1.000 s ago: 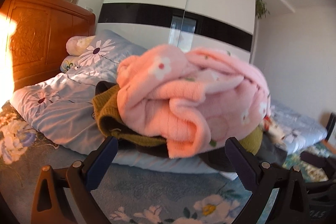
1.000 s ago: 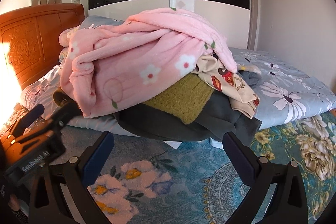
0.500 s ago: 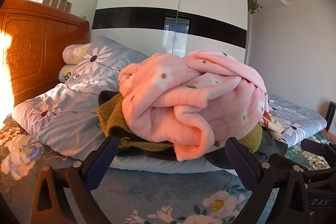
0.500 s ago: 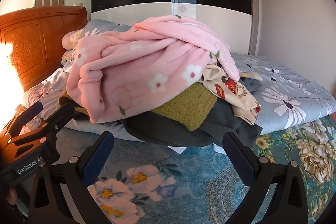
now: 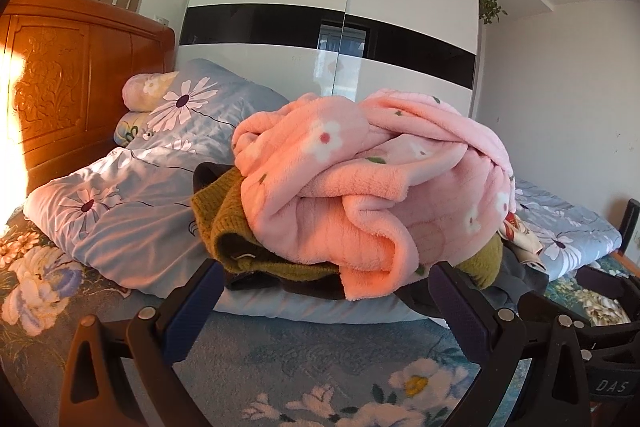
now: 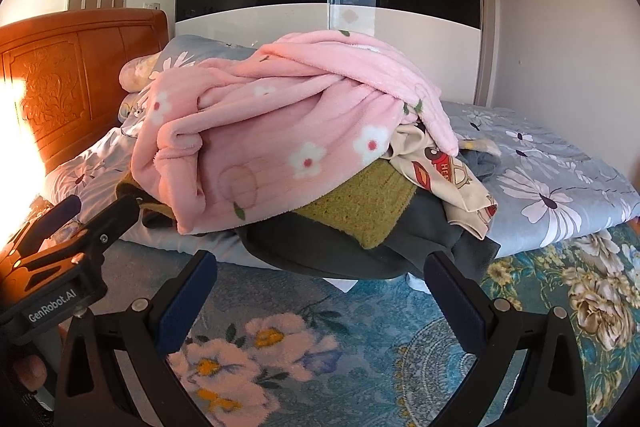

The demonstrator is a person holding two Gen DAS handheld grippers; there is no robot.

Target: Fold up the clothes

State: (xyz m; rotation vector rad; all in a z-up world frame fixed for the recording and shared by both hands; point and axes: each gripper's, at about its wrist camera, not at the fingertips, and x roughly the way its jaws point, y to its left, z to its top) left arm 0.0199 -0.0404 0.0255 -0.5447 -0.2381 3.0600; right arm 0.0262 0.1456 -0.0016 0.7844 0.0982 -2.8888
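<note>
You had both tools low over the floral carpet (image 6: 304, 311), facing the near edge of the bed (image 5: 132, 227), with nothing yet taken up. Your left tool (image 5: 324, 307) was spread wide and empty, aimed at the left end of the heap. Your right tool (image 6: 320, 291) was likewise spread and empty, pointing at the heap's near side.

The clothes lay in one tangled mound at the bed's near edge, overhanging it slightly. Starting at the left, a mustard knit sweater (image 5: 224, 227) poked out from underneath. Over it sprawled the pink fleece garment (image 6: 280, 131) with white flowers, topmost and covering most of the pile. Below it sat a dark grey garment (image 6: 340, 247) drooping over the bed edge, and at the right end a cream printed top (image 6: 448, 175) spilled toward the blue floral duvet (image 6: 560, 195).

The fleece looked soft, thick and light, likely to sag and drag its neighbours rather than hold any shape. It should not slip much in the pads, but it was bunched, and I could not tell which fold was a hem or a sleeve. The best hold seemed the loose rolled edge (image 5: 372, 259) hanging at the near left, with your right tool taking the fleece's upper ridge (image 6: 352, 67).
</note>
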